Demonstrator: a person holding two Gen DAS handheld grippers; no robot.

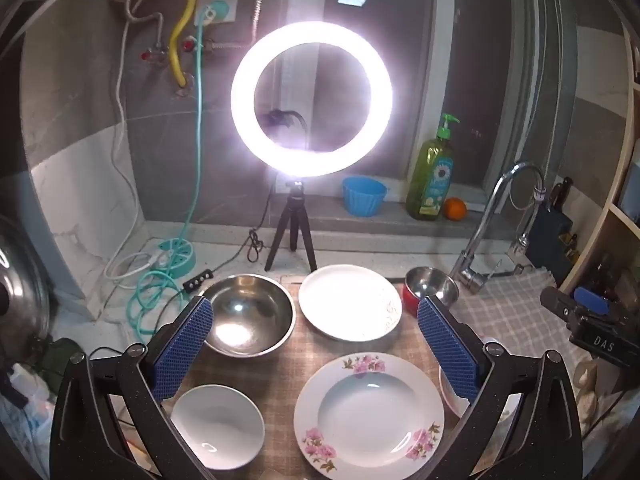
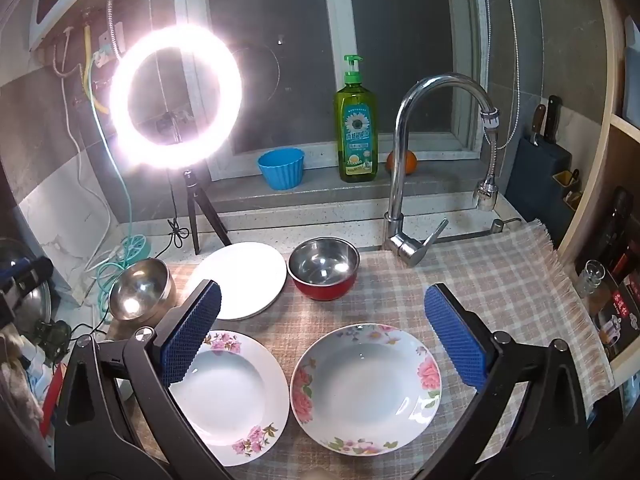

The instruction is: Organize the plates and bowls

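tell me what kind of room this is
Most likely a home kitchen counter by a window: a sink faucet, a green dish soap bottle on the sill, a knife block, and plates and bowls laid out on a checked cloth.

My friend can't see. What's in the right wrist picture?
An open gripper hovers over two flowered plates on a checked cloth. Behind them sit a white plate, a red bowl, a steel bowl, a tap and a ring light.
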